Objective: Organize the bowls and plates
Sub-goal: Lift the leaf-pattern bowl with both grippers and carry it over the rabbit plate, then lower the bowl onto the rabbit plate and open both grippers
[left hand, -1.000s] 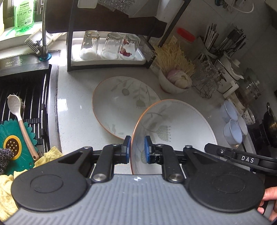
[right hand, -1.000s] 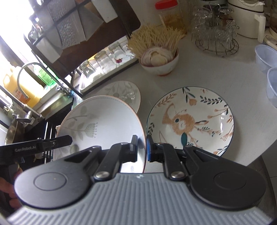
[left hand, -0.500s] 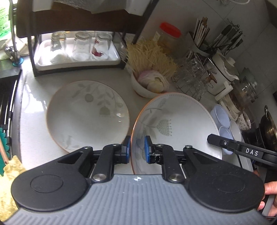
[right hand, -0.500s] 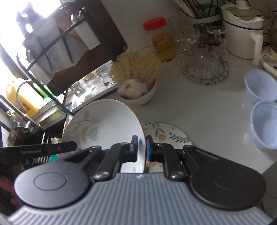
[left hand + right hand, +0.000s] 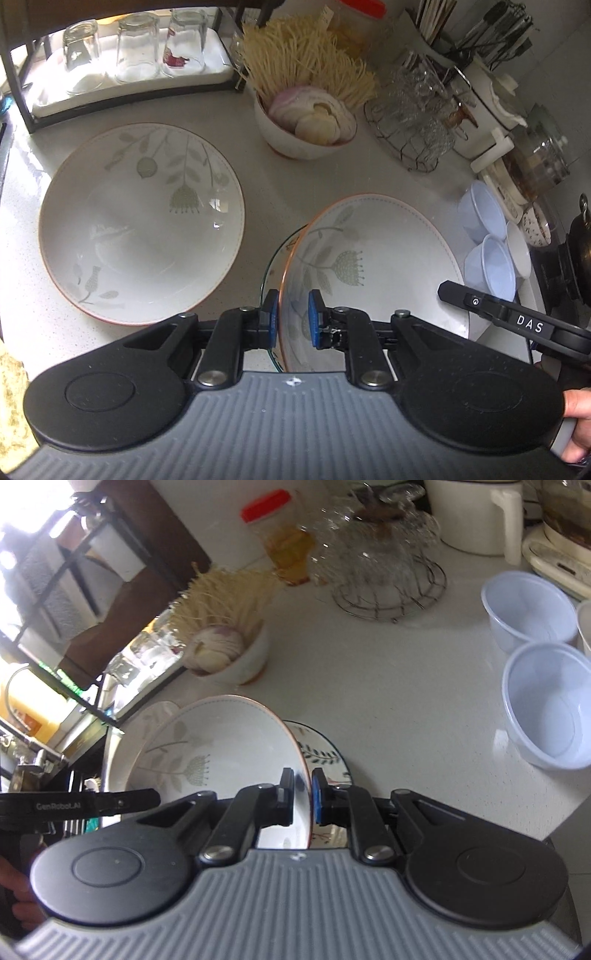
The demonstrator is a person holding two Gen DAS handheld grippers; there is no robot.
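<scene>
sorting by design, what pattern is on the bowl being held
White bowl with grey-green leaf and flower sprigs, thin orange rim; clearest in the left wrist view.

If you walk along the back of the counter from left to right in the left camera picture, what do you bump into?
Three upside-down clear drinking glasses on a white tray → white bowl of garlic with pale dried noodles behind it → wire basket of clear glass cups → stacked pale blue plastic bowls.
</scene>
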